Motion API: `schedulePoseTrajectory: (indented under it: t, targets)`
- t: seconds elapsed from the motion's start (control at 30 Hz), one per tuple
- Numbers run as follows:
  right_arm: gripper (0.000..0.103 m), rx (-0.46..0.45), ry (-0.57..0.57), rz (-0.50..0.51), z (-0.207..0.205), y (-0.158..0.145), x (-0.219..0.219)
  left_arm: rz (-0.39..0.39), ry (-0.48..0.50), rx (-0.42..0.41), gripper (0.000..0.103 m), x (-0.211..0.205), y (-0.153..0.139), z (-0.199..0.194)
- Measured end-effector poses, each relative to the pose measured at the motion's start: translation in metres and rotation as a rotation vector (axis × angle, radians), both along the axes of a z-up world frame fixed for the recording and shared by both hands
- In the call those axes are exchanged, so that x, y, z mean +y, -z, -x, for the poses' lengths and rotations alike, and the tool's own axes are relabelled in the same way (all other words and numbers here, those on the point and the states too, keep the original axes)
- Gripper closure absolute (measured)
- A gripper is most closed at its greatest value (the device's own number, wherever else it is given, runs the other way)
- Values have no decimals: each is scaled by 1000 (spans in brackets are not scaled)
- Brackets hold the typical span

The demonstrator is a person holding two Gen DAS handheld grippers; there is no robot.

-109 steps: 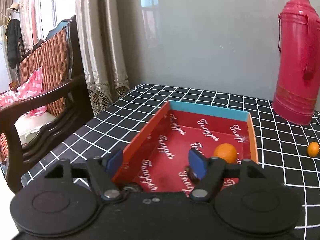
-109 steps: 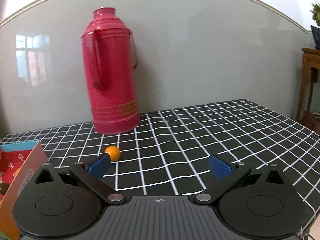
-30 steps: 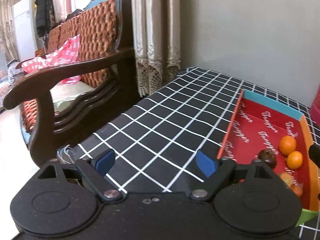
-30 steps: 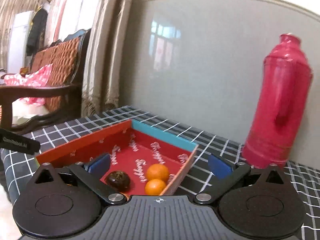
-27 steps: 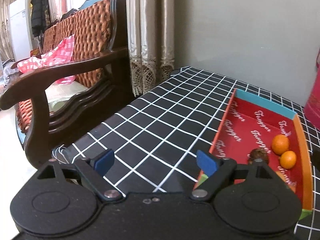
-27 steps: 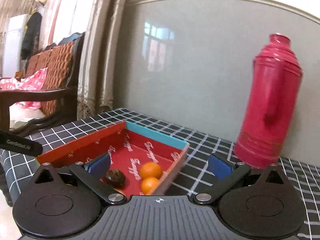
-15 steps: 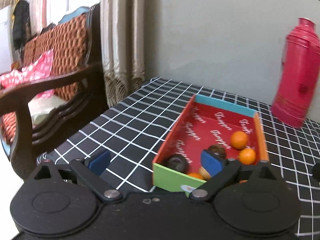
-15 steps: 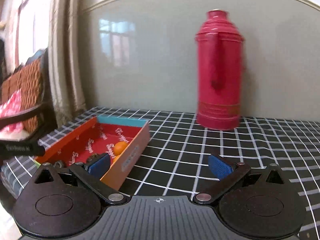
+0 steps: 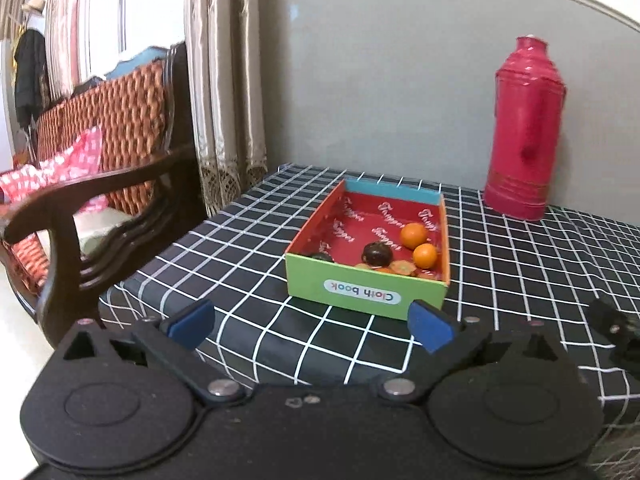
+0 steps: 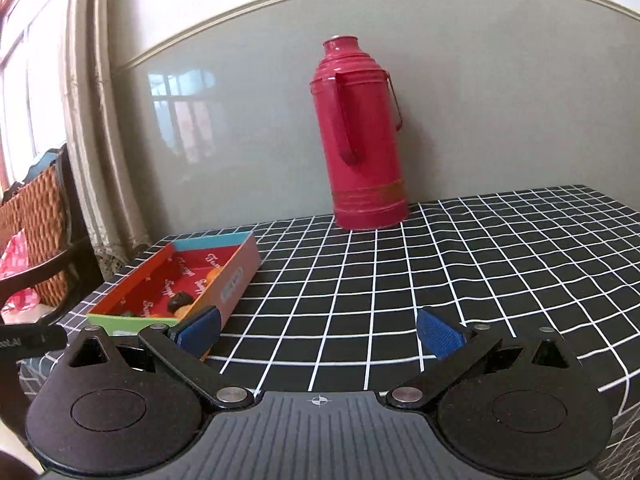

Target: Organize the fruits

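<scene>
Currently we hold both grippers, left gripper [image 9: 310, 325] and right gripper [image 10: 319, 331], with jaws released (nothing grasped); the fruits [image 9: 414, 235] lie in the box [image 9: 366, 290] ahead, its long axis pointing away, nearer the left.

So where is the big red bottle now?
The tall red thermos flask stands upright on the checked tablecloth against the grey wall, beyond and right of the fruit box.

The shallow cardboard box [image 9: 366, 294] lies ahead of the left gripper [image 9: 310, 326], holding small round fruits [image 9: 414, 236]; the tall metal thermos flask [image 9: 524, 132] stands behind-right.
</scene>
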State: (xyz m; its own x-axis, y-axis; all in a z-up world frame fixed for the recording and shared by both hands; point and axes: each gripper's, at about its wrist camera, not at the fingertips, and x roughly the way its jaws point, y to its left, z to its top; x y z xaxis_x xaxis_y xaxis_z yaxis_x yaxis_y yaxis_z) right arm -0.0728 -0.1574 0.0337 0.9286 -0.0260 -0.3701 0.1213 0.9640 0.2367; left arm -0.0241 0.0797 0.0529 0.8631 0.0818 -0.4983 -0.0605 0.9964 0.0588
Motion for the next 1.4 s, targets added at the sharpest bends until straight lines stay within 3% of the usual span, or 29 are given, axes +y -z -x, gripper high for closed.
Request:
schedulePoseTrajectory:
  t: [0.17,0.37,1.4]
  targets:
    - [0,-39,-2,49,26,-13,10,-12,17,-39,6,-2,-15,20]
    - [0,-79,-3,18,46,-26,13,-13,39,-64,6,-3,-23,33]
    - [0,-68,-15,-11,44,-33,17,5,46,-41,6,2,-17,28]
